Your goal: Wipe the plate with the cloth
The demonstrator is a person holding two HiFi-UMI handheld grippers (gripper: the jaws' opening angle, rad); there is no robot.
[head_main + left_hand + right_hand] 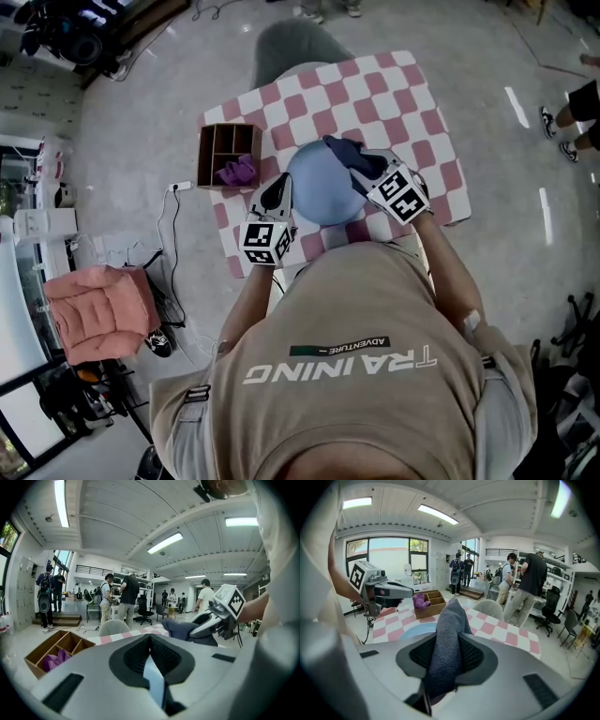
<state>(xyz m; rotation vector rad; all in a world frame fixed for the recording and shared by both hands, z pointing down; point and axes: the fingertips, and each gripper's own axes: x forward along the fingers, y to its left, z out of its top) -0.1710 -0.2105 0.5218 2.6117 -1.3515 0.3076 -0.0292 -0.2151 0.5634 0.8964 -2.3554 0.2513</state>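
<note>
- The left gripper (282,187) had its jaws closed on the rim of the round pale-blue plate (319,192), which was held over the pink-and-white checked tablecloth (412,103).
- The right gripper (364,169) had its jaws partly closed and clamped on the dark grey-blue knitted cloth (345,150). In the head view the cloth overlapped the plate's far right edge.
- The open wooden compartment box (214,141) stood on the tablecloth near the plate's left side. A crumpled purple cloth (236,172) lay in the compartment nearest the plate.
</note>
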